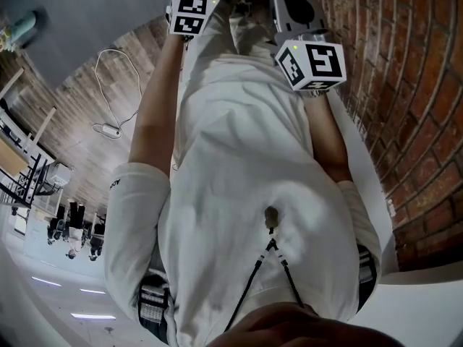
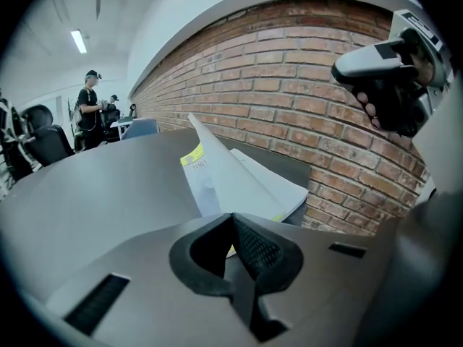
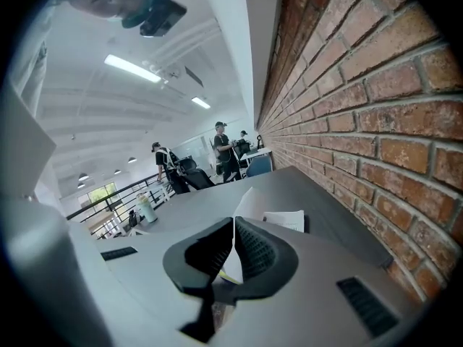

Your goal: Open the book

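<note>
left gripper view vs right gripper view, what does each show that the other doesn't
Left only: the right gripper in a hand, and the yellow label on the book. Right only: a railing and a bottle. Both: the book on the grey table beside the brick wall, a raised page between that view's shut fingers, and people standing far off.

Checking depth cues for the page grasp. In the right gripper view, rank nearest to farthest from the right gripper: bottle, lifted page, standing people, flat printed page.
1. lifted page: pinched in the jaws of the right gripper.
2. flat printed page: just beyond, lying to the right.
3. bottle: far left, well past both pages.
4. standing people: back of the room, centre.
</note>
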Motion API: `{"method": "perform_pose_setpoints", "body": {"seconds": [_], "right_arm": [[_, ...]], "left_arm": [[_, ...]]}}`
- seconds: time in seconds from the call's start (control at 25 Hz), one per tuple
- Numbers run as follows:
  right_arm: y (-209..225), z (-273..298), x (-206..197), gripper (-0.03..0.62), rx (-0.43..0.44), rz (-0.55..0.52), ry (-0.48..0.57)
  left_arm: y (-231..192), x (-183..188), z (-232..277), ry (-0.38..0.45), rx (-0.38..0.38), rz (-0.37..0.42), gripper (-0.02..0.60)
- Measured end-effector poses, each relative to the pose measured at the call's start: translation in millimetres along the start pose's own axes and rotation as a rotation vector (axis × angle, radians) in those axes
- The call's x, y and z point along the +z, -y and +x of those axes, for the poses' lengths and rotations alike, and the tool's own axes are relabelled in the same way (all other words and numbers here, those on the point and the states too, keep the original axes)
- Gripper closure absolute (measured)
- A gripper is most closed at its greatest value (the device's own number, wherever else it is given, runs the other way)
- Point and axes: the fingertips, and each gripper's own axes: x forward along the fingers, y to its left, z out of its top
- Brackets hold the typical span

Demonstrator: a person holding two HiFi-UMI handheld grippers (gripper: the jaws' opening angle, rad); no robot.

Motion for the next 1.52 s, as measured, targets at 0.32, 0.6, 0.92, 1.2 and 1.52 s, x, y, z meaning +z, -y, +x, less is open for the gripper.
{"method": "perform_pose_setpoints", "body": {"seconds": [0.32,0.6,0.92,1.2,1.52], "right_arm": [[-6,-1,-3,0.556,0.016,0.001,-0.004],[-11,-2,-9,0.556,0.038,-0.007,-0.011],[-19,3,-8,0.556,0.06,-0.014,-0.019],[-27,11,-10,0.556,0.078,-0.021,-0.028],[-35,18,-13,0.556,0.097,-0.037,-0.043]], "left_arm": [[-15,-12,-13,-0.009,0.052,-0.023,0.559],[-27,-23,-23,-0.013,0.102,-0.045,0.558],[-54,-36,-38,-0.025,0.171,-0.091,0.558],[-71,-50,-47,-0.045,0.205,-0.099,0.559],[-85,-62,-54,-0.058,0.239,-0.11,0.56]]}}
